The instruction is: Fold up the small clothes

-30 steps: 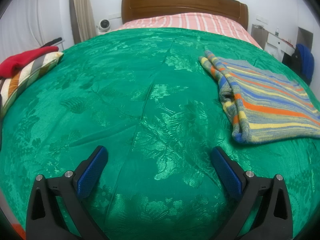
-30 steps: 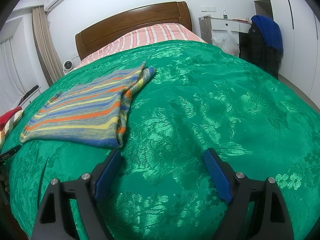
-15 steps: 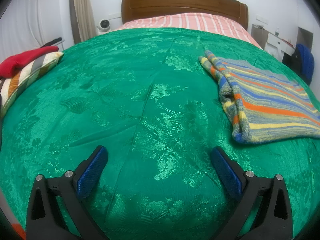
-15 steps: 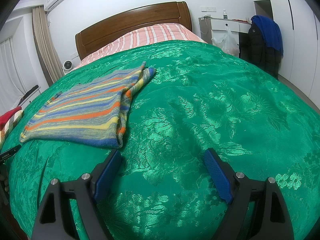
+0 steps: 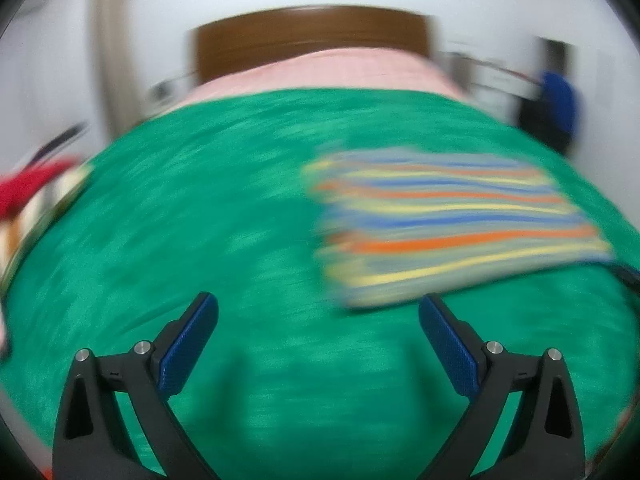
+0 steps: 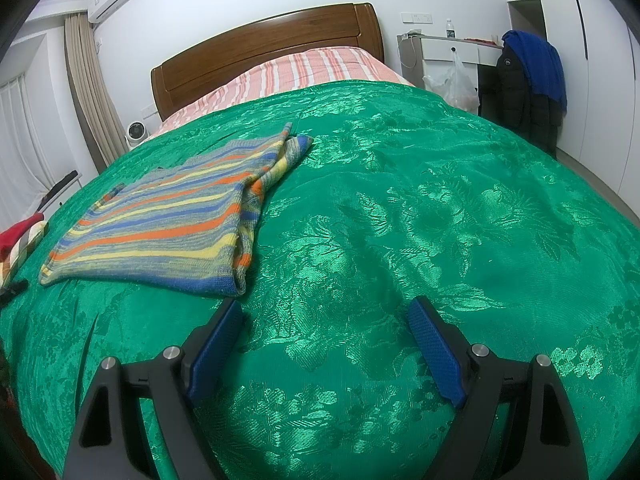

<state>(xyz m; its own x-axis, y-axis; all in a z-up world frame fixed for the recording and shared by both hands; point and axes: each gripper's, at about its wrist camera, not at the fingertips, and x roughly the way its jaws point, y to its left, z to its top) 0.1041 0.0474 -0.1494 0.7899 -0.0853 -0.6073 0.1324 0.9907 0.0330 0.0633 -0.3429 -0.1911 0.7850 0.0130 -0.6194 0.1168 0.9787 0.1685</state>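
A folded striped knit garment [image 6: 172, 228] in blue, orange, yellow and grey lies flat on the green bedspread [image 6: 420, 220]. In the right wrist view it sits left of centre, its near corner just beyond the left fingertip. My right gripper [image 6: 326, 312] stands open over bare bedspread with nothing between its blue pads. The left wrist view is blurred by motion; there the striped garment [image 5: 452, 224] lies ahead and to the right. My left gripper [image 5: 318, 308] is open and empty, above the bedspread [image 5: 200, 220].
A wooden headboard [image 6: 264, 52] and pink striped sheet [image 6: 304, 68] lie at the far end. Red and striped clothes [image 6: 16, 240] are piled at the left edge. A desk with a bag [image 6: 452, 80] and hung dark and blue jackets [image 6: 528, 80] stand to the right.
The left wrist view has swung and risen: the striped garment now sits nearer the centre and lower, and the picture is smeared. The right wrist view is unchanged.
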